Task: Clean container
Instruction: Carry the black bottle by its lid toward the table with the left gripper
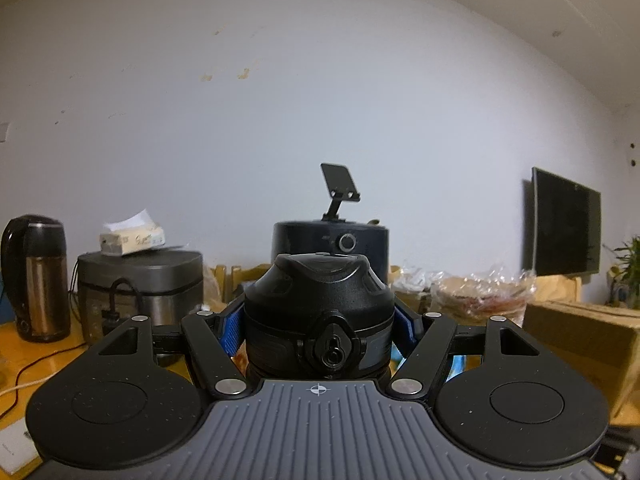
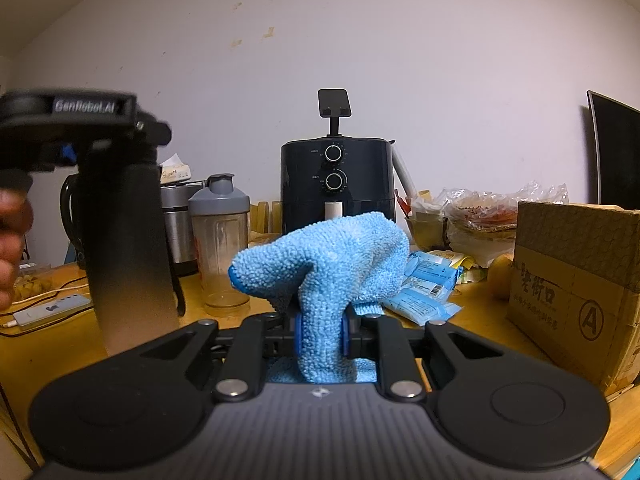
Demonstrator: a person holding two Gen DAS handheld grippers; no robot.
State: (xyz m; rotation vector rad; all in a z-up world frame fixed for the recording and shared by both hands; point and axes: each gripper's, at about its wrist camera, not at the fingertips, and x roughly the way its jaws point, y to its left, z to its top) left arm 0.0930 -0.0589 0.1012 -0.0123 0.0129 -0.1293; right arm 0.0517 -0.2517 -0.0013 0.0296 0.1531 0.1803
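A dark bottle with a black flip-top cap fills the middle of the left wrist view, and my left gripper is shut on it just under the cap. In the right wrist view the same bottle hangs upright above the table at the left, gripped near its top by the left gripper; a hand shows at the edge. My right gripper is shut on a light blue microfibre cloth, which bulges up over the fingers. Cloth and bottle are apart.
On the wooden table stand a clear shaker bottle with a grey lid, a black air fryer, a rice cooker, a kettle, blue packets, bagged food and a cardboard box. A power strip lies at the left.
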